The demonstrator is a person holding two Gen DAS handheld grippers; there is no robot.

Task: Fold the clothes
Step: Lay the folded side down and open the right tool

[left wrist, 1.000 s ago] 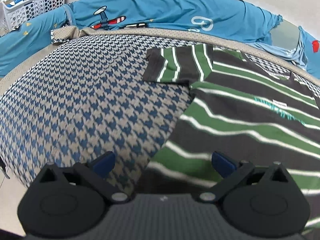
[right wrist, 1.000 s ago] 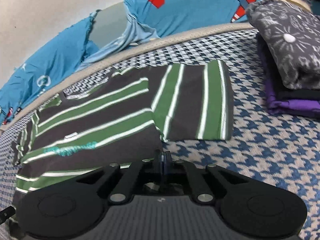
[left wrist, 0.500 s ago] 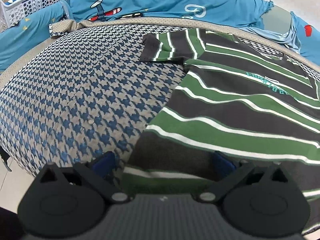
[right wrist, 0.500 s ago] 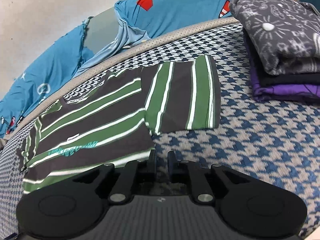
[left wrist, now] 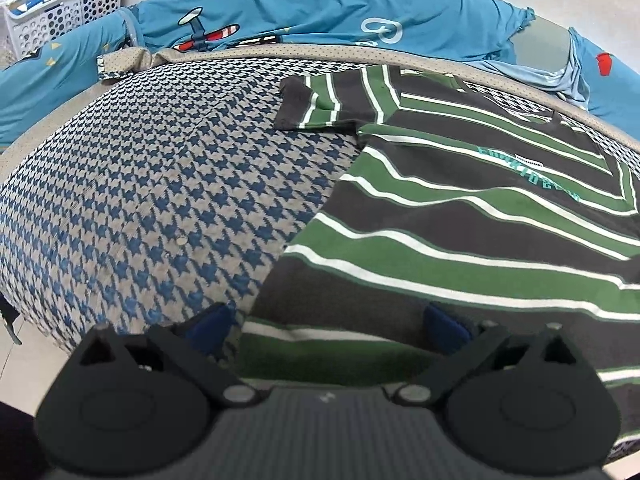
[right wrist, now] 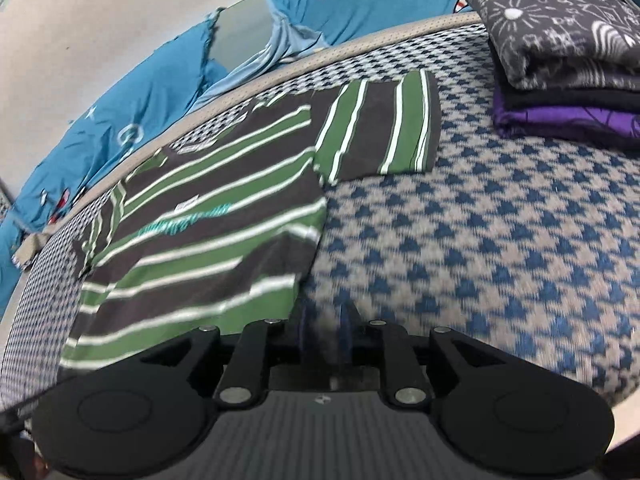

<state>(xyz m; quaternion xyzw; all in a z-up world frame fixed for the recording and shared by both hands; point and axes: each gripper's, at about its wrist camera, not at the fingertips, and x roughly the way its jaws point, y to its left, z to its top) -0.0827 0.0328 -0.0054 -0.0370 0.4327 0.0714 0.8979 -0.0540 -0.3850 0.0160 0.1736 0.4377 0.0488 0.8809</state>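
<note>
A dark shirt with green and white stripes (left wrist: 460, 216) lies flat on the houndstooth cover (left wrist: 160, 200), both short sleeves spread out. My left gripper (left wrist: 328, 324) stands open over the shirt's lower left hem; its blue pads (left wrist: 212, 324) straddle the cloth without pressing it. In the right wrist view the same shirt (right wrist: 208, 232) fills the left half. My right gripper (right wrist: 324, 328) sits just off the shirt's lower right corner. Its jaws are opening, with a narrow gap, and only the patterned cover shows between them.
A stack of folded clothes (right wrist: 560, 40), grey print over purple, sits at the far right of the cover. Blue bedding with plane prints (left wrist: 320, 12) lies bunched behind the surface. A white perforated basket (left wrist: 68, 8) stands at the far left.
The right jaws have parted from shut, and that gripper has drawn back and to the right, off the shirt's edge. The left gripper has slid over the shirt's lower hem, still open.
</note>
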